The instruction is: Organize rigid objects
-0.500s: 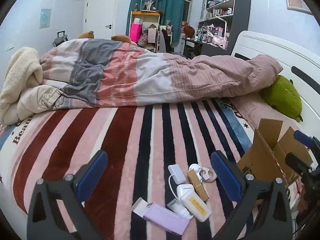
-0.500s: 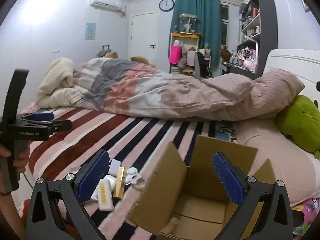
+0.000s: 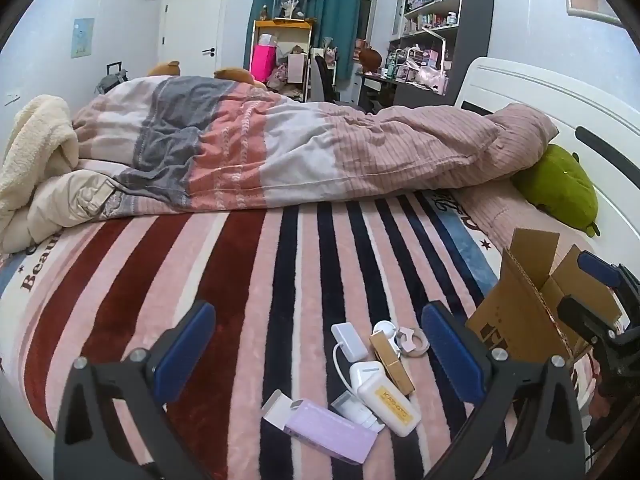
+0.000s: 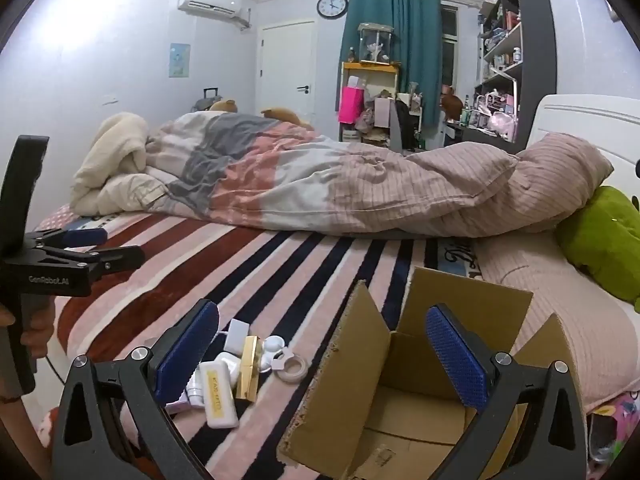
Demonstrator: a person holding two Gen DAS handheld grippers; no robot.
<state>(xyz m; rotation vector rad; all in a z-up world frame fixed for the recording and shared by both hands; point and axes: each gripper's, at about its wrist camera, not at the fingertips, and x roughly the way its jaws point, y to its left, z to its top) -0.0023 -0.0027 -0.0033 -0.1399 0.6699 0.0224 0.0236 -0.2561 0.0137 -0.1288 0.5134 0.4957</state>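
A cluster of small rigid objects lies on the striped blanket: a lilac box (image 3: 328, 434), a white bottle with a yellow label (image 3: 388, 404) (image 4: 218, 400), a gold box (image 3: 390, 362) (image 4: 248, 368), a white charger (image 3: 348, 336) (image 4: 236, 330) and a tape ring (image 3: 412, 342) (image 4: 292, 368). An open cardboard box (image 4: 420, 392) (image 3: 532, 312) stands to their right. My left gripper (image 3: 316, 354) is open and empty, just above the cluster. My right gripper (image 4: 322, 358) is open and empty, over the box's left flap.
A rumpled duvet (image 3: 304, 152) lies across the far half of the bed. A green plush (image 4: 604, 240) rests against the white headboard (image 3: 560, 96) on the right. Shelves and a desk stand behind the bed.
Both grippers have hardly moved. The left view has shifted slightly, so the cluster sits a little higher between the fingers.
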